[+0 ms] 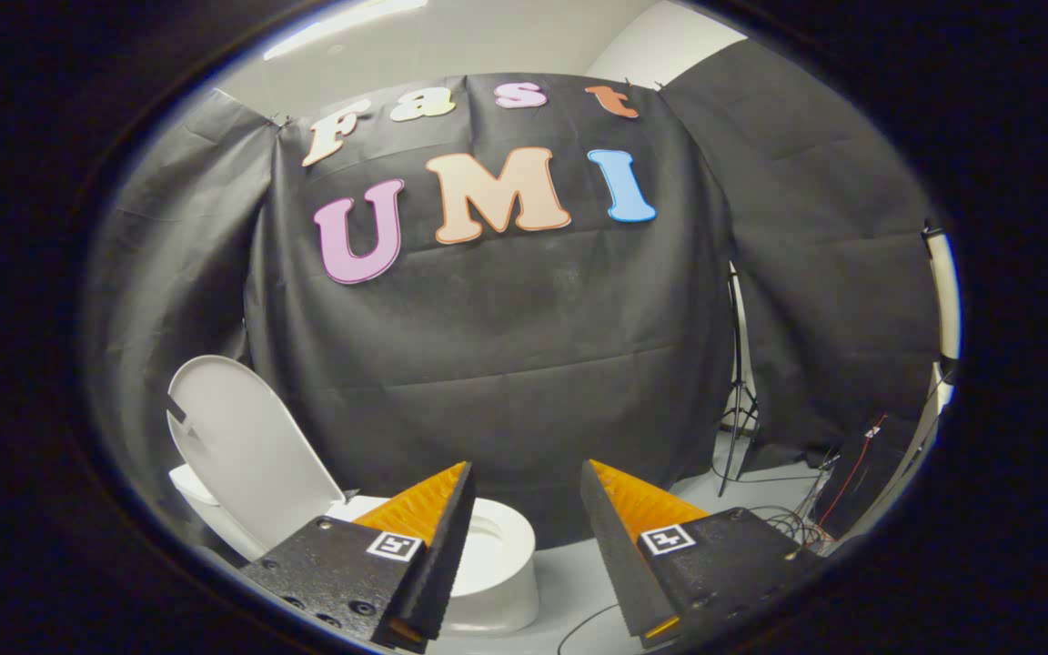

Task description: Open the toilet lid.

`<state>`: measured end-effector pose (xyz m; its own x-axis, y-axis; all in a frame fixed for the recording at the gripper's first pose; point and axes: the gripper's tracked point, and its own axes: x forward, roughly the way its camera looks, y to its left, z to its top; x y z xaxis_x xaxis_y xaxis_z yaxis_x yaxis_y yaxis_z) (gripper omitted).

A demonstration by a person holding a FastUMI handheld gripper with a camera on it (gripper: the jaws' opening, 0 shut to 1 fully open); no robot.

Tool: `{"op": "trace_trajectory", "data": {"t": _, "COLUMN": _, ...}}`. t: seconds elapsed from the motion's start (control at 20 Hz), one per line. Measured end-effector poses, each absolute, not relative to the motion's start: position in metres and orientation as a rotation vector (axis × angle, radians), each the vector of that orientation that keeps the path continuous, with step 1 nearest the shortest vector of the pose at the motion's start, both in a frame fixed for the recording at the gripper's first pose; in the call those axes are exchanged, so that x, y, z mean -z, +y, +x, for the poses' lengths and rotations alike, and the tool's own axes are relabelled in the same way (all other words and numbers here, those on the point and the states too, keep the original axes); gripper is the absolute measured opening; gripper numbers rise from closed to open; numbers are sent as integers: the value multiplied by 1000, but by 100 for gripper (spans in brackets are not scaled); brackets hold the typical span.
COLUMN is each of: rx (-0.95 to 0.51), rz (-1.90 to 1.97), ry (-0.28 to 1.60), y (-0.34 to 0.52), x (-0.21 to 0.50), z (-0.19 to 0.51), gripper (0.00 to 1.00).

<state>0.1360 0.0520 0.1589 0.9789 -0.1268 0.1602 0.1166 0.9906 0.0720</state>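
A white toilet [497,564] stands on the floor below and just beyond my left finger, which covers part of its bowl. Its white lid [246,450] is raised, standing upright and leaning back to the left of the bowl. My gripper [526,478] is open, held above the toilet with nothing between its fingers. The left finger [438,537] overlaps the seat rim in the view; the right finger [619,537] hangs over bare floor to the right of the bowl.
Black cloth forms the booth's wall behind the toilet. A light stand's tripod [738,409] rises at the right, with loose cables [792,523] and a dark box [861,487] on the pale floor beside it. A cable [583,628] curls on the floor between the fingers.
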Motion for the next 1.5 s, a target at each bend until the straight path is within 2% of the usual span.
{"op": "trace_trajectory", "data": {"t": 0.6, "rx": 106, "rz": 72, "ry": -159, "y": 54, "x": -158, "z": 138, "gripper": 73}}
{"op": "trace_trajectory", "data": {"t": 0.7, "rx": 90, "rz": 71, "ry": -162, "y": 54, "x": -156, "z": 137, "gripper": 69}}
{"op": "trace_trajectory", "data": {"t": 1.0, "rx": 79, "rz": 107, "ry": -191, "y": 37, "x": -157, "z": 136, "gripper": 67}}
{"op": "trace_trajectory", "data": {"t": 1.25, "rx": 39, "rz": 150, "ry": -213, "y": 34, "x": -154, "z": 132, "gripper": 57}}
{"op": "trace_trajectory", "data": {"t": 1.4, "rx": -13, "rz": 162, "ry": -244, "y": 41, "x": -157, "z": 128, "gripper": 43}}
{"op": "trace_trajectory", "data": {"t": 1.5, "rx": -1, "rz": 135, "ry": -259, "y": 32, "x": -160, "z": 129, "gripper": 43}}
